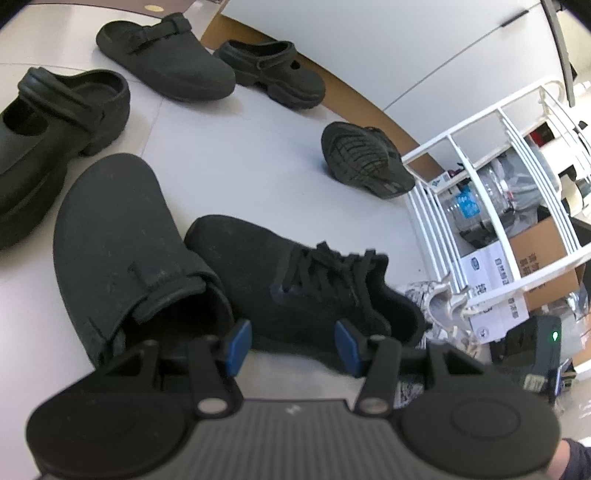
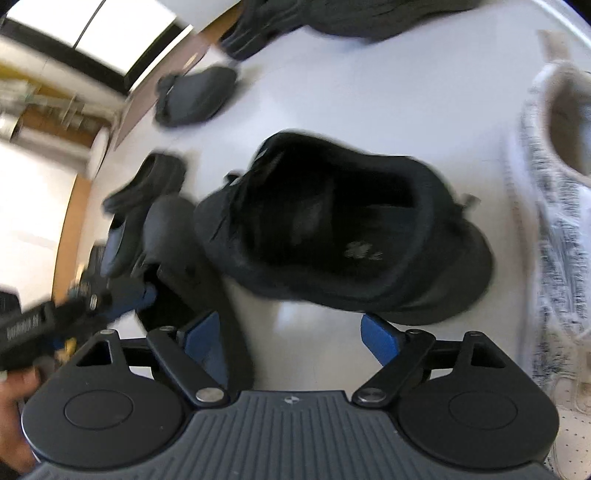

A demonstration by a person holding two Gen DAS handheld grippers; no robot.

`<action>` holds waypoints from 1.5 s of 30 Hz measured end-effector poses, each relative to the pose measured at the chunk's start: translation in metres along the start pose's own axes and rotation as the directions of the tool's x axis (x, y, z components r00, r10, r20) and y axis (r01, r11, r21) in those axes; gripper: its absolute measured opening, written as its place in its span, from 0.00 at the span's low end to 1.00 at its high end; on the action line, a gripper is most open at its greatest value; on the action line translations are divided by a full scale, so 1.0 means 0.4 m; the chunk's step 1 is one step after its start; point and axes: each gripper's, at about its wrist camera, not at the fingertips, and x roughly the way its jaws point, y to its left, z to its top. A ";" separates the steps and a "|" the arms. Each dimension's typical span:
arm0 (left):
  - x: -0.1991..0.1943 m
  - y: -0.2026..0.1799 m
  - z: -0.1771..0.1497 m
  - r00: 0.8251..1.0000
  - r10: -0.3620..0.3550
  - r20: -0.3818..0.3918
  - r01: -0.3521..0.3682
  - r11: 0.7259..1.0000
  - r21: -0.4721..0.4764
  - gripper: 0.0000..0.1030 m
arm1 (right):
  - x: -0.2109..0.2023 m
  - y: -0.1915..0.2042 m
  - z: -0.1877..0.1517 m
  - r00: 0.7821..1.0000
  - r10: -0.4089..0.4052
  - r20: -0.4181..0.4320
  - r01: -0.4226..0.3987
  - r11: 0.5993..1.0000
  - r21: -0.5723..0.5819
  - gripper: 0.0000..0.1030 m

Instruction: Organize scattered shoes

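on the floor: black lace-up knit sneaker beside black slip-on clog, unpaired
left gripper: parted, empty
right gripper: wide apart, empty
remaining: nearly all sorting, apparently

Right wrist view motion-blurred throughout. Grey knit sneaker cut off by right edge; toe unseen. Dark shoes at far edge cropped, type indeterminate. Left wrist view: strapped clog cut by left edge. Grey patterned shoe mostly hidden behind black lace-up sneaker. Carton print under white rack illegible.
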 end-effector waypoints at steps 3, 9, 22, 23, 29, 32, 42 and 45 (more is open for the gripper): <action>0.006 -0.002 -0.001 1.000 0.002 -0.010 -0.002 1.000 0.004 0.52 | -0.015 -0.024 0.022 0.998 -0.040 0.040 0.039 0.999 0.013 0.85; 0.009 -0.008 0.001 1.000 0.007 -0.009 -0.006 1.000 0.011 0.52 | -0.002 -0.020 0.025 0.999 -0.041 0.024 0.041 0.999 0.013 0.85; 0.008 0.003 0.001 1.000 0.027 -0.010 -0.027 1.000 0.000 0.52 | 0.034 0.030 0.023 0.997 -0.045 0.067 0.038 0.994 0.106 0.87; 0.007 0.005 0.000 1.000 0.028 -0.009 -0.028 1.000 -0.001 0.52 | 0.033 0.026 0.028 0.995 -0.054 0.079 0.045 0.993 0.114 0.87; 0.000 0.019 -0.010 0.999 0.037 -0.013 -0.037 0.999 -0.006 0.52 | 0.028 0.000 0.063 0.987 -0.094 0.129 0.077 0.988 0.133 0.87; -0.002 0.020 -0.009 0.999 0.038 -0.010 -0.038 0.999 -0.010 0.52 | 0.035 0.013 0.062 0.985 -0.106 0.137 0.089 0.988 0.124 0.88; -0.005 0.024 -0.021 0.999 0.037 -0.017 -0.038 0.999 -0.011 0.52 | 0.045 0.020 0.054 0.977 -0.119 0.177 0.081 0.975 0.207 0.88; -0.006 0.026 -0.023 0.999 0.039 -0.021 -0.039 0.999 -0.009 0.52 | 0.052 0.018 0.065 0.972 -0.135 0.191 0.093 0.972 0.216 0.88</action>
